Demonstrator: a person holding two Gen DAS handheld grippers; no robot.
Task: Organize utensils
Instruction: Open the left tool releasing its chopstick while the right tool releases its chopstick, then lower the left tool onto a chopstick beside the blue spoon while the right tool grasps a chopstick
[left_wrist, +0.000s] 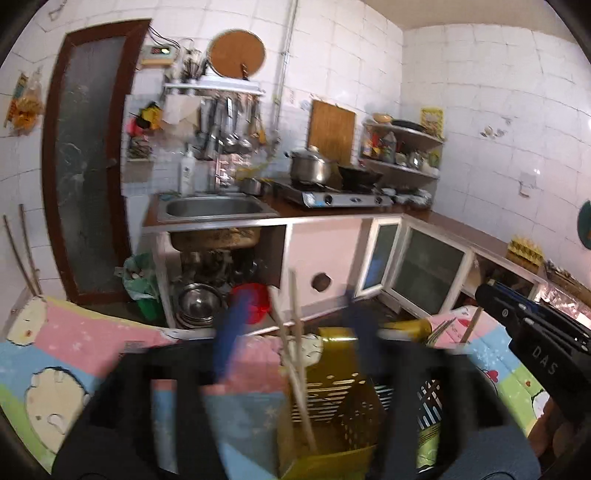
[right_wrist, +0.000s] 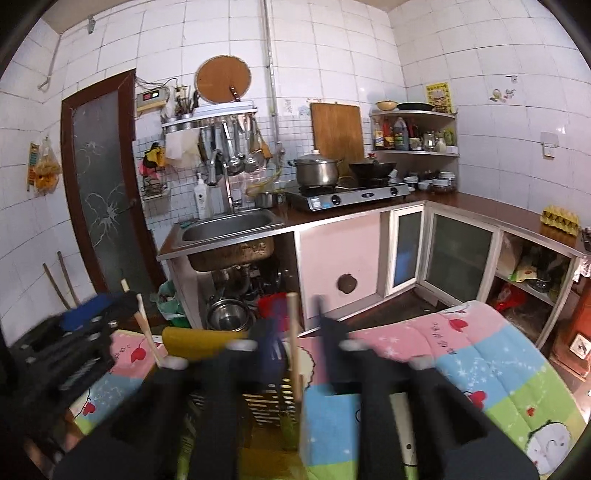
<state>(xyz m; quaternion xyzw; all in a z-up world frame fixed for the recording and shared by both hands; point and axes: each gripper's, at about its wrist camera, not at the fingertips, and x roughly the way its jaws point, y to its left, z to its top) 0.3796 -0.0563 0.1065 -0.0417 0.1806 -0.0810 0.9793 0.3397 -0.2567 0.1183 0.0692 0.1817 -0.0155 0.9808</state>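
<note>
Everything centres on the yellow slotted holder (left_wrist: 332, 398) standing on the patterned quilt (left_wrist: 66, 354). Two wooden chopsticks (left_wrist: 295, 354) already lean inside it, their tips rising above its rim, so I judge part of the sorting done. Past the holder, on its far side, a gold-coloured cylinder (left_wrist: 406, 326) lies on the quilt with what look like fork tines (left_wrist: 441, 328) poking out beside it; those seem still unsorted.

The left gripper (left_wrist: 291, 332) hovers right over the holder with its fingers set apart, the chopsticks standing between them; whether they touch the sticks is too blurred to tell. The right gripper (right_wrist: 299, 339) hangs just beside the holder, its fingers also apart, with one wooden stick (right_wrist: 293, 347) upright in the gap; I cannot tell if it is pinched. A long pale handle (right_wrist: 402, 428) lies on the quilt nearer than the holder, probably still waiting.
</note>
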